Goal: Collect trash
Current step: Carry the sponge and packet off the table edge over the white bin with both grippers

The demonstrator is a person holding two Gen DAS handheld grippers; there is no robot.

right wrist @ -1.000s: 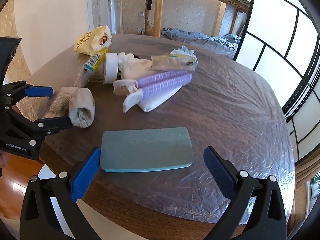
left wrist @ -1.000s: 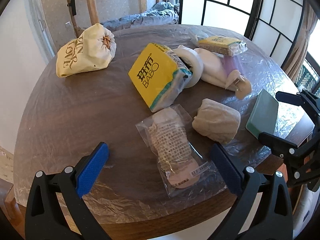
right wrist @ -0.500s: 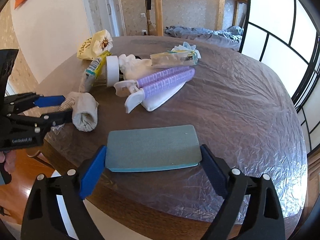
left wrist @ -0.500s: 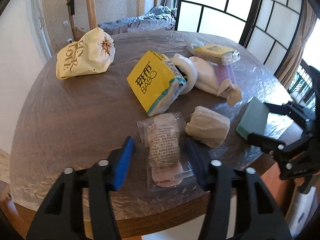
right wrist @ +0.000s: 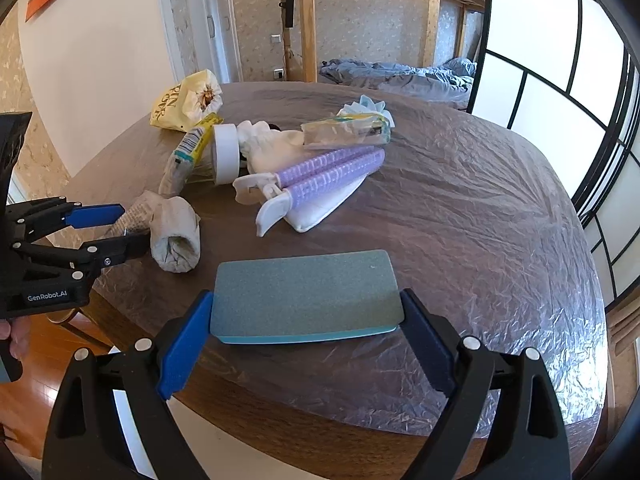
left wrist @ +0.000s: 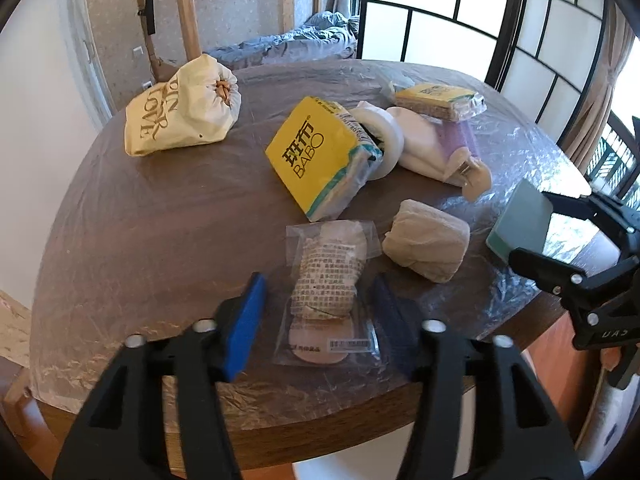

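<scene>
Left hand-held gripper point(left wrist: 318, 312): half open around the clear packet point(left wrist: 329, 292) at lower centre, not yet pinching.
Right hand-held gripper point(right wrist: 306, 334): pads against the green sponge point(right wrist: 306, 294) ends, near the desk point(right wrist: 460, 216) edge for easy lifting.

The yellow pack point(left wrist: 320, 156) reads "BABO", the cream bag point(left wrist: 180, 116) "LOVE", the left gripper point(right wrist: 108, 232) "GenRobot.AI".
</scene>
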